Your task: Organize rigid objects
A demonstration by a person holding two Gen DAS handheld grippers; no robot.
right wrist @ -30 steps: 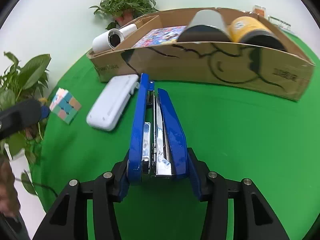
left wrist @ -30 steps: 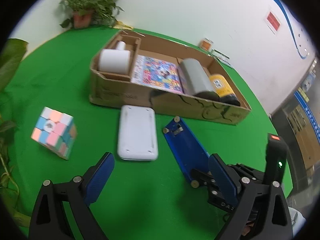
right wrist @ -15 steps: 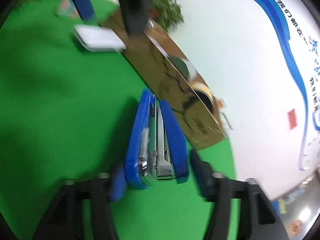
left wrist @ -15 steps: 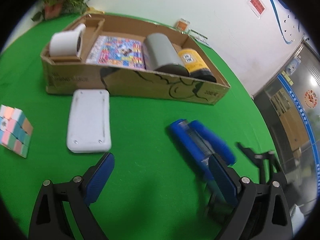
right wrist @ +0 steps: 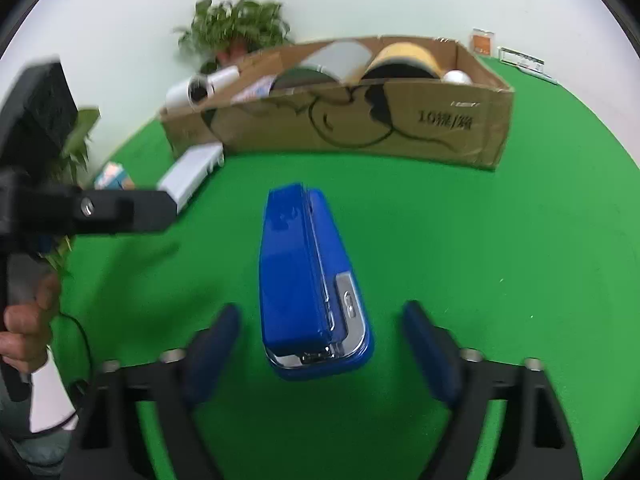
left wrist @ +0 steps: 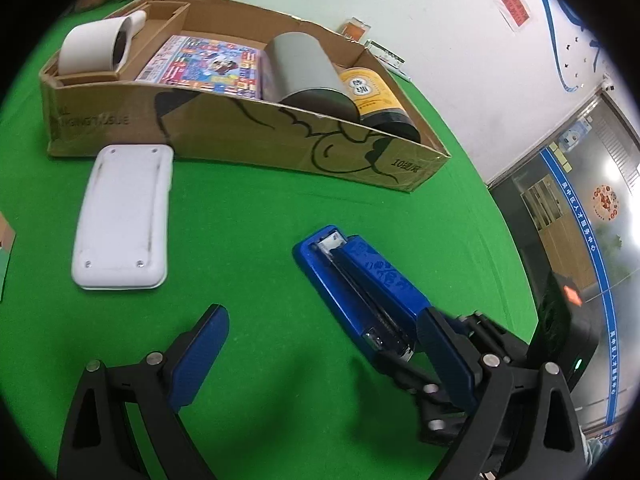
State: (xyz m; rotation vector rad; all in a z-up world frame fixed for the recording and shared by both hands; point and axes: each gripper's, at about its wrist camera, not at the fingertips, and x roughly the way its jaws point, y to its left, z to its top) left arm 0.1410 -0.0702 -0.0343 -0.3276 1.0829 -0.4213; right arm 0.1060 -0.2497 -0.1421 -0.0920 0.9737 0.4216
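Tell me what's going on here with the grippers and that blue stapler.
A person with two handheld grippers is sorting objects into a cardboard box on a green table. The blue stapler lies on the table between the open fingers of the right gripper, which isn't gripping it. The left gripper is open and empty. A white case sits outside the box.

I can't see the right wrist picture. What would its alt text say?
A blue stapler lies on a green table between the open right gripper, untouched. Behind stands a cardboard box holding cans, with a white case at its left end and the left gripper at the picture's left.
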